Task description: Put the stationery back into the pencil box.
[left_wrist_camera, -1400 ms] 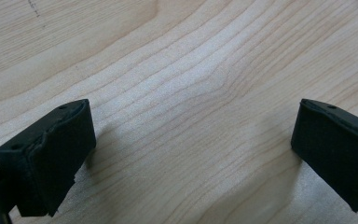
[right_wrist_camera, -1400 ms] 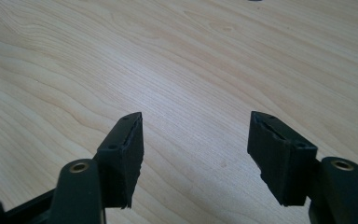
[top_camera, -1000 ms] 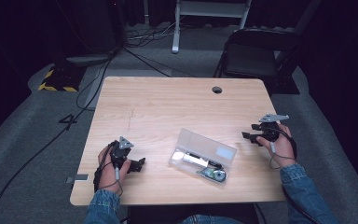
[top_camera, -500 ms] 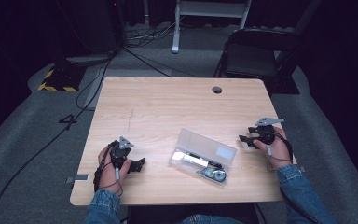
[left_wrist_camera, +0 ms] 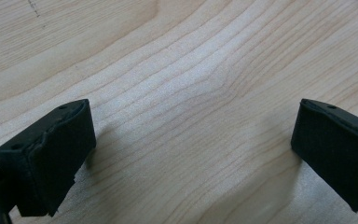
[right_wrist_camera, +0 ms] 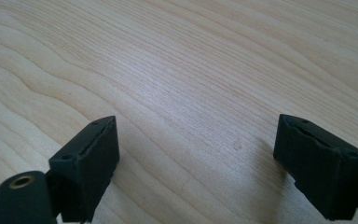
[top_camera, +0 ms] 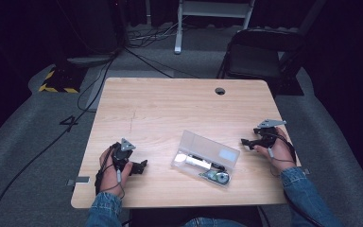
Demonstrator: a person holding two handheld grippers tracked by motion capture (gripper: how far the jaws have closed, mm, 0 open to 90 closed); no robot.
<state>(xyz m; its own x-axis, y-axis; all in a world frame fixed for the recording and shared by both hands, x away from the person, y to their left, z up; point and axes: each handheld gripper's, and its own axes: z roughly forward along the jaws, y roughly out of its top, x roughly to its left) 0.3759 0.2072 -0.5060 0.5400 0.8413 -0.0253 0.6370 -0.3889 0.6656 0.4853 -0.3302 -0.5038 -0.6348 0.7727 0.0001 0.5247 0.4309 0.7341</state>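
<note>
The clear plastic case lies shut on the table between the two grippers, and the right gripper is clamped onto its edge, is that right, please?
Not quite. The right gripper is not on the clear plastic case: the high view shows it apart from the case, to its right, and the right gripper view shows its jaws wide open over bare table, having just been opening. The case does lie shut between the two grippers.

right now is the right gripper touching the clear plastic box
Apart. The high view shows bare table between the right gripper and the clear plastic box.
</note>
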